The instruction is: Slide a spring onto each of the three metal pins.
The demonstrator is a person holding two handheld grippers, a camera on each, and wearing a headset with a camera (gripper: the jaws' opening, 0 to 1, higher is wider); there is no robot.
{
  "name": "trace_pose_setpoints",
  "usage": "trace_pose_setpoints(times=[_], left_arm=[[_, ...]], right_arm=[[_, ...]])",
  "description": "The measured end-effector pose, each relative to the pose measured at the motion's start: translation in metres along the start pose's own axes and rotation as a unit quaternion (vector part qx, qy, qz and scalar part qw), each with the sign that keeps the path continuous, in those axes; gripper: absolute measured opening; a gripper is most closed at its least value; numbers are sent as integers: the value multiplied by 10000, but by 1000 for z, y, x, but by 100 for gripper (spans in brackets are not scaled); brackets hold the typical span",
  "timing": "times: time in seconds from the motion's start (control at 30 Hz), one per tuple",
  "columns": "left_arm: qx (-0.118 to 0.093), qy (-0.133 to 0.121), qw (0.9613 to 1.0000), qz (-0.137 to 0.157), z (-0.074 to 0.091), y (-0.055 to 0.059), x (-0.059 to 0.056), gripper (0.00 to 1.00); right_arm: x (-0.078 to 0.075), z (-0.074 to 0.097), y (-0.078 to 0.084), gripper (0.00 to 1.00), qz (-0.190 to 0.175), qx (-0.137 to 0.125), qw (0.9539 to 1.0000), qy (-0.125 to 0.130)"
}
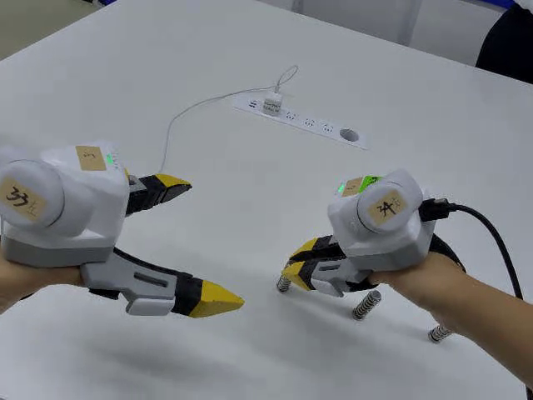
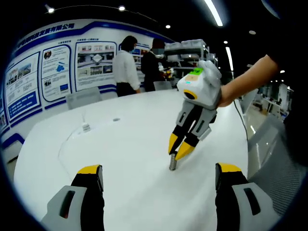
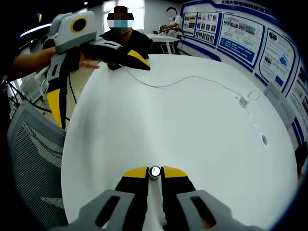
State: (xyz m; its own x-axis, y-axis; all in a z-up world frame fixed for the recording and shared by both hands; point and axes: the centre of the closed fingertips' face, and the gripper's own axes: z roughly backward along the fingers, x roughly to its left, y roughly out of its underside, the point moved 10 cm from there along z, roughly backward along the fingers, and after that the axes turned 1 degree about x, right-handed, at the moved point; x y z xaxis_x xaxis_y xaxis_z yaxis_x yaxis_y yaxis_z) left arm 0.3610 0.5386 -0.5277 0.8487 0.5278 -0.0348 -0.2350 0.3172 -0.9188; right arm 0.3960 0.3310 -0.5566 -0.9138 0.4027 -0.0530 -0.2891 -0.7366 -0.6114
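Left gripper (image 1: 214, 243), in your left hand, hangs with its jaws spread wide over the bare white table (image 1: 250, 192). Open surface runs ahead of you to the power strip (image 1: 300, 122) and its cable (image 1: 179, 117). At centre-right, your right gripper (image 1: 289, 267) is pinched on an upright spring (image 1: 284, 283) standing on the tabletop. A second spring (image 1: 366, 304) and a third spring (image 1: 439, 333) sit just beside your right wrist. In the left gripper view, the table's edge curves past beyond that gripper.
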Motion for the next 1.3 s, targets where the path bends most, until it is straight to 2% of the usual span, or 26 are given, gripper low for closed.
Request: trace_pose_setpoints(times=[0.1, 0.17, 0.33, 0.67, 0.87, 0.93, 1.0, 1.2, 1.3], left_arm=[[35, 9, 10000, -17, 1, 0, 0, 99], [56, 14, 10000, -40, 1, 0, 0, 99], [56, 20, 10000, -12, 2, -2, 1, 99], [89, 39, 9999, -61, 3, -9, -1, 99], [-2, 87, 9999, -132, 1, -22, -4, 99], [-11, 84, 9998, -182, 1, -26, -6, 99], [-15, 92, 9997, -212, 2, -28, -7, 99], [-1, 94, 9989, -451, 3, -37, -16, 99], [-3, 112, 9988, -473, 5, -41, -19, 99]], right_arm=[[1, -3, 2, 11, 26, 45, 10000, 19], [1, -3, 1, 11, 66, -47, 10000, -3], [-1, -3, 1, 11, 118, -30, 9999, 25], [-1, 12, -2, 16, -45, -266, 9996, 51], [-4, 31, -6, 18, -183, -559, 9980, 225], [-5, 38, -6, 20, -370, -775, 9958, 325], [-5, 44, -5, 21, -440, -880, 9944, 381], [-7, 69, 4, 23, -778, -1226, 9879, 546], [-7, 82, 12, 24, -821, -1348, 9856, 612]])
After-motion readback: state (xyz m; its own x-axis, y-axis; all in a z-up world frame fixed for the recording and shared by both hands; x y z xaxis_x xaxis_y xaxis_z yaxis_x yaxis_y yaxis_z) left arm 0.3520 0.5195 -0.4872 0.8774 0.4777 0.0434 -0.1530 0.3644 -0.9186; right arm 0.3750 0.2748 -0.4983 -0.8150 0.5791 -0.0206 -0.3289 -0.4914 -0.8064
